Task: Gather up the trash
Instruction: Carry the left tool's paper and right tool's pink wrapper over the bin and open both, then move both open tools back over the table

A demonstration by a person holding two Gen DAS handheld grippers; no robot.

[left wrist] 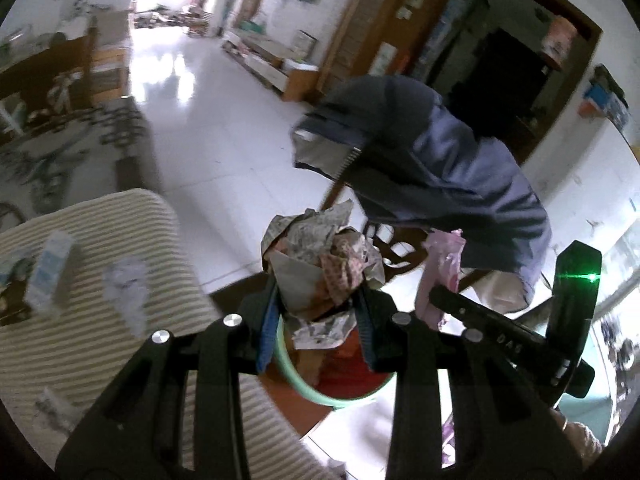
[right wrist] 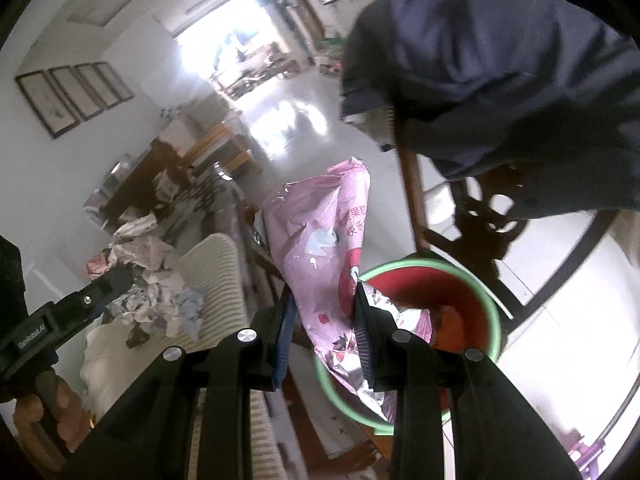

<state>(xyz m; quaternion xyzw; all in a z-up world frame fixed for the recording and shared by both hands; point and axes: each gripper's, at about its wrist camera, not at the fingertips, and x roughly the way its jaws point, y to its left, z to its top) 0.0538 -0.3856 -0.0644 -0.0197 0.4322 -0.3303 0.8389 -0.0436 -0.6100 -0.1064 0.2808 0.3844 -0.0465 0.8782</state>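
Trash in transit | left gripper [left wrist: 316, 308] jaws are pinching a crumpled newspaper wad [left wrist: 320, 252] above the green-rimmed bin [left wrist: 344, 398] | right gripper [right wrist: 324, 320] jaws are pinching a pink foil wrapper [right wrist: 320, 240] over the bin's near rim | both are looking light, soft, crushable; wrapper slippery, best gripped mid-body.

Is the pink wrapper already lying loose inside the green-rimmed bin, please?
No, the pink wrapper is clamped between the right gripper's fingers, held above the green-rimmed bin.
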